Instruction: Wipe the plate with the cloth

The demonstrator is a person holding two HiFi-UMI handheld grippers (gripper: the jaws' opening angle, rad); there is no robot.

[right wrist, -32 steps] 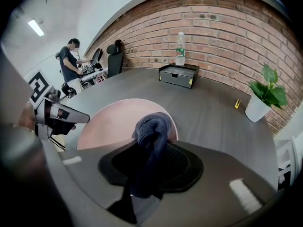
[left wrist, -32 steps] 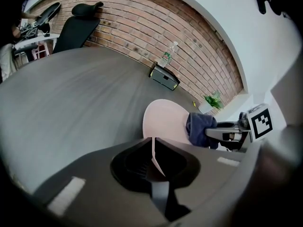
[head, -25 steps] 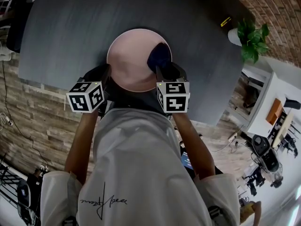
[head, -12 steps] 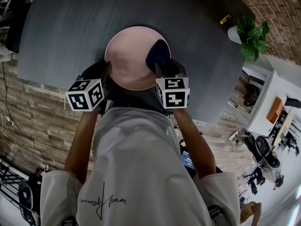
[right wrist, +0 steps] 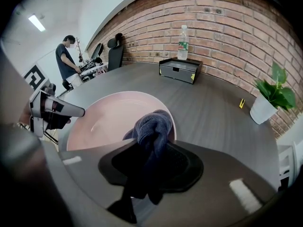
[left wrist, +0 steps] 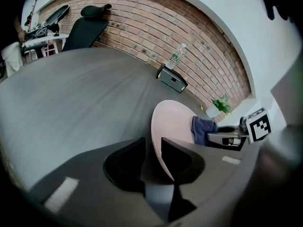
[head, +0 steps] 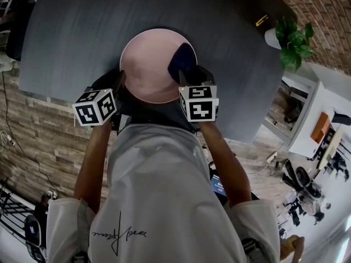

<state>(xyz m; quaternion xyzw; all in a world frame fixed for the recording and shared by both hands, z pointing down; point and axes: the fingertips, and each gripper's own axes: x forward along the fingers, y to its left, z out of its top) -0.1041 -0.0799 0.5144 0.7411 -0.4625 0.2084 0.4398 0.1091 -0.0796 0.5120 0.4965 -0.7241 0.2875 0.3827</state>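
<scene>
A pink plate (head: 148, 64) lies on the dark grey table (head: 71, 32) near its front edge. My left gripper (head: 117, 86) is at the plate's left rim. In the left gripper view the rim (left wrist: 165, 160) stands between the jaws of my left gripper (left wrist: 154, 161), which are opening; a gap shows on the rim's left side. My right gripper (head: 188, 74) is shut on a dark blue cloth (head: 182, 59), which rests bunched on the plate's right side. The right gripper view shows the cloth (right wrist: 151, 126) clamped between the jaws and draped over the plate (right wrist: 109, 119).
A potted plant (head: 293, 43) stands at the table's far right, with a small yellow object (head: 262, 21) near it. At the far side are a black box (right wrist: 180, 70) and a water bottle (right wrist: 182, 42). A person (right wrist: 66, 56) stands in the background.
The left gripper has drawn a little left and back from the plate's rim. The right gripper still holds the cloth on the plate.
</scene>
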